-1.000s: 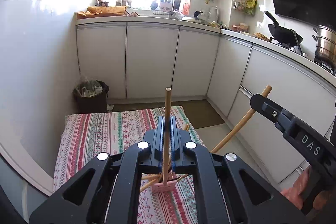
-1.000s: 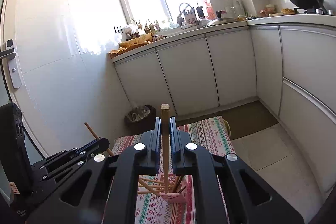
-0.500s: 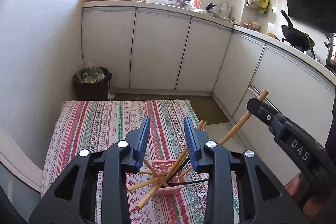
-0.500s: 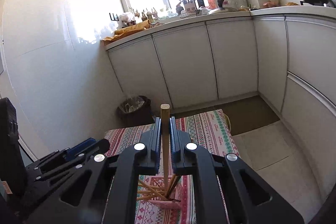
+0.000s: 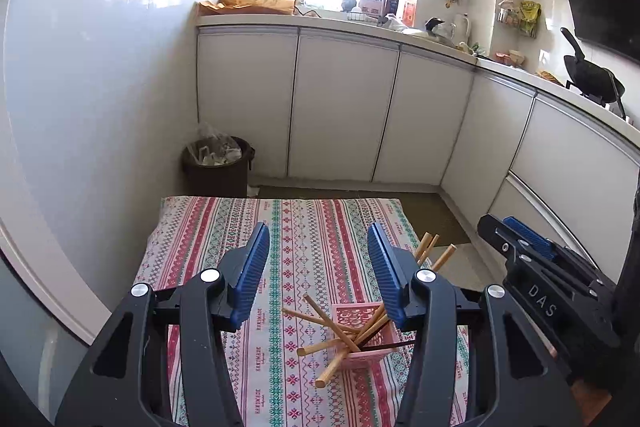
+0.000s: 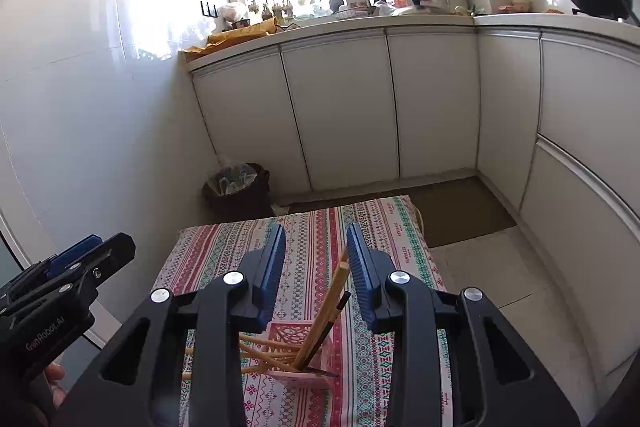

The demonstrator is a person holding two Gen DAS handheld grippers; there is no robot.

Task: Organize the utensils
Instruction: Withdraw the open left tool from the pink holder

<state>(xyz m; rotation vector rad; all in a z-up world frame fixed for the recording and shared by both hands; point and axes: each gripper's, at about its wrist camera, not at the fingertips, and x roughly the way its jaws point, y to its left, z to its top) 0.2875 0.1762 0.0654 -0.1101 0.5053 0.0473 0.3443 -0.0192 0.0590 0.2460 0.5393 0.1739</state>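
A small pink basket (image 5: 362,331) stands on the striped cloth and holds several wooden chopsticks (image 5: 340,325) and a black one, splayed in all directions. My left gripper (image 5: 320,267) hovers above and behind it; its jaws are opening with nothing between them. The right gripper (image 6: 316,267) hangs over the same basket (image 6: 288,339), jaws opening. A wooden chopstick (image 6: 332,295) stands loose between them, leaning close to the right pad (image 6: 360,275), its lower end in the basket. Each gripper shows in the other's view: right gripper (image 5: 500,227), left gripper (image 6: 108,241).
The low table (image 5: 200,227) with the red and green striped cloth fills the foreground. A dark bin (image 5: 216,167) stands beyond its far left corner. White cabinets (image 5: 344,107) line the back and right. Bare floor (image 6: 480,267) lies right of the table.
Both grippers were shut on upright chopsticks; both have opened, the left first. The chopsticks now rest in the pink basket. Both hands have sunk toward the table.
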